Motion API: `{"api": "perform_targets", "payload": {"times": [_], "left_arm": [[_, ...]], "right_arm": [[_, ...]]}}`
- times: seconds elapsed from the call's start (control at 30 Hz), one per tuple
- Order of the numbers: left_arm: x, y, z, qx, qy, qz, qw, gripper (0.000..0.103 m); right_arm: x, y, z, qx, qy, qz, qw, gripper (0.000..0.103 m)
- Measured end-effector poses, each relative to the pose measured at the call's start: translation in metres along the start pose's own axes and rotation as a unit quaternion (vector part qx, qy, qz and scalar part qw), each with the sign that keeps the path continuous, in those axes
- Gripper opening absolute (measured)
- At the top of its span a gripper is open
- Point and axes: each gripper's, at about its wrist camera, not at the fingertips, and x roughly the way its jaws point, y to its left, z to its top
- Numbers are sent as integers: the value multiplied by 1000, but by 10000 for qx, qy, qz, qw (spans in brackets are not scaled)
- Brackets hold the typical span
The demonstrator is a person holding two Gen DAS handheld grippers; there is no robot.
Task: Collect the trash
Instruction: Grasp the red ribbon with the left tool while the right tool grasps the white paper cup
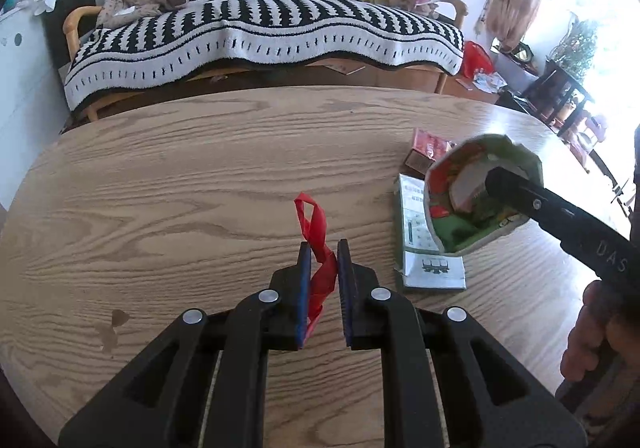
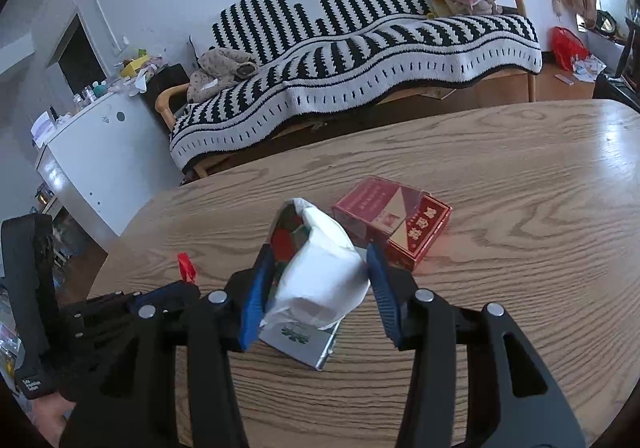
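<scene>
Two handheld grippers picking litter off a wooden table.

A red plastic strip (image 1: 318, 244) is pinched in the closed left gripper (image 1: 323, 256). To its right, the right gripper (image 2: 320, 268) clamps a crumpled snack bag (image 2: 320, 268) above a flat silver packet (image 2: 304, 344); a red box (image 2: 400, 220) lies farther back on the table (image 1: 200, 176).

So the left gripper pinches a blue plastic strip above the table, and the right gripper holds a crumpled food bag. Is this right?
Not quite: the plastic strip in the left gripper is red, not blue; only the gripper's pads are blue, as the left wrist view shows. The rest stands: the right gripper holds the crumpled food bag above the table.
</scene>
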Motion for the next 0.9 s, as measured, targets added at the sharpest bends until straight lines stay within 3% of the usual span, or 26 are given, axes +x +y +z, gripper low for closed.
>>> {"api": "perform_targets", "payload": {"times": [0.9], "left_arm": [[-1, 1, 3, -54, -2, 1, 10000, 12]], "right_arm": [[2, -9, -2, 98, -42, -212, 9997, 48]]}}
